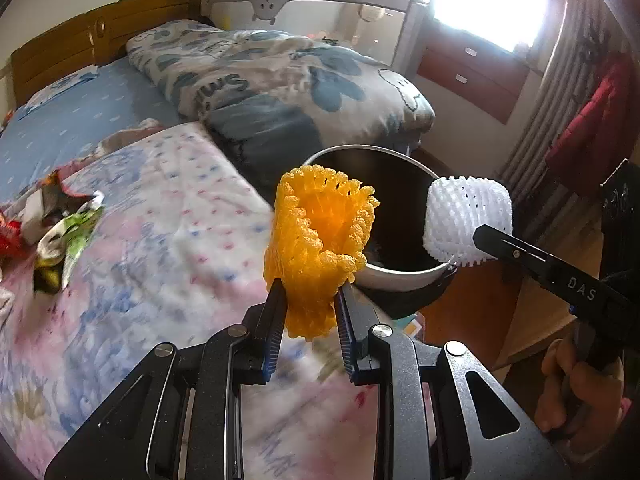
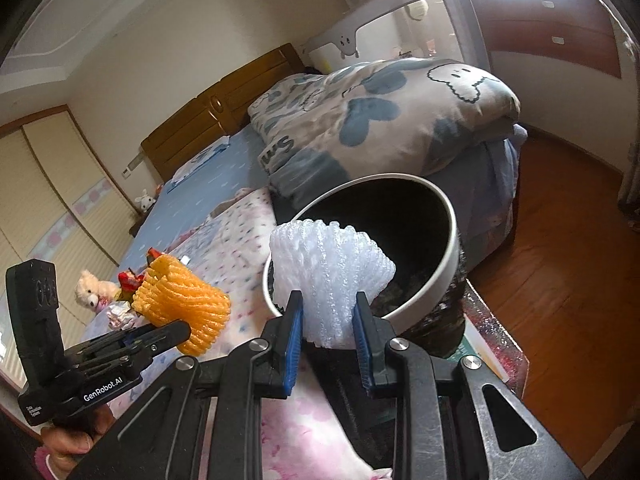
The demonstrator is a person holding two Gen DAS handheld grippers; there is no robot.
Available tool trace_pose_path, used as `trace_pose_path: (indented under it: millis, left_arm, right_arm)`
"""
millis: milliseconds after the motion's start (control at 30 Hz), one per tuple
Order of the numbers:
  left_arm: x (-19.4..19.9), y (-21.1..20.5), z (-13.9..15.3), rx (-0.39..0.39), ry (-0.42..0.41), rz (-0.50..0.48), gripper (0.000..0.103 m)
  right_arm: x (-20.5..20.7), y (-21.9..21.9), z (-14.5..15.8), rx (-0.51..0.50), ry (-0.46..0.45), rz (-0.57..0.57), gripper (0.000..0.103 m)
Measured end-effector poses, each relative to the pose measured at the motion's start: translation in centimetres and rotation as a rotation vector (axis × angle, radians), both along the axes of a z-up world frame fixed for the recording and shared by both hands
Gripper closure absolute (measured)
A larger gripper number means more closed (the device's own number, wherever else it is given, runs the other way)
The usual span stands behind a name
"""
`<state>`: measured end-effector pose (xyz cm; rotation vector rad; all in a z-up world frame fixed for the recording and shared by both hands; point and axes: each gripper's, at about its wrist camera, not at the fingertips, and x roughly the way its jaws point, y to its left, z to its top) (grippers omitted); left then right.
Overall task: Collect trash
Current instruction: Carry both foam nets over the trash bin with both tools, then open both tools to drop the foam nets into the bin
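Observation:
My left gripper (image 1: 310,296) is shut on an orange foam fruit net (image 1: 320,236), held above the bed's edge just left of the trash bin (image 1: 400,276). The bin is round with a white rim and a black liner. My right gripper (image 2: 328,304) is shut on a white foam fruit net (image 2: 332,268), which hangs over the near rim of the bin (image 2: 450,248). In the left wrist view the white net (image 1: 468,220) and the right gripper (image 1: 484,240) sit at the bin's right side. In the right wrist view the orange net (image 2: 184,304) is at lower left.
Crumpled snack wrappers (image 1: 60,232) lie on the floral bedspread (image 1: 168,216) at left. A folded patterned quilt (image 1: 280,76) lies behind the bin. A wooden floor (image 2: 560,240) and drawers (image 1: 472,72) are at right. A plush bear (image 2: 92,292) sits by the bed.

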<state>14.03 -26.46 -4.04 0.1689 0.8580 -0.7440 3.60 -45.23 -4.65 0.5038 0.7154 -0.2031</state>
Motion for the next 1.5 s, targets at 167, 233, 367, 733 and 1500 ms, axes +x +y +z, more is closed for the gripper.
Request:
trace_pose_path:
  millis: [167, 233, 367, 733, 1500]
  left_arm:
    - [0.5, -1.6, 0.0, -0.004, 0.014, -0.02, 0.08]
    - [0.7, -2.2, 0.1, -0.004, 0.016, -0.026, 0.08]
    - [1.1, -3.5, 0.1, 0.005, 0.011, -0.037, 0.08]
    - [2.2, -6.4, -0.6, 0.037, 0.025, -0.072, 0.079]
    - [2.2, -5.3, -1.8, 0.045, 0.006, -0.034, 0.041]
  right_arm:
    - [0.2, -0.9, 0.1, -0.004, 0.004, -0.011, 0.079]
    - [0.3, -1.2, 0.1, -0.004, 0.005, -0.012, 0.079]
    - [1.0, -2.2, 0.1, -0.007, 0.015, -0.01, 0.079]
    - [2.9, -3.7, -0.7, -0.008, 0.049, -0.005, 0.076]
    - [3.5, -5.2, -1.7, 0.029, 0.066, -0.046, 0.049]
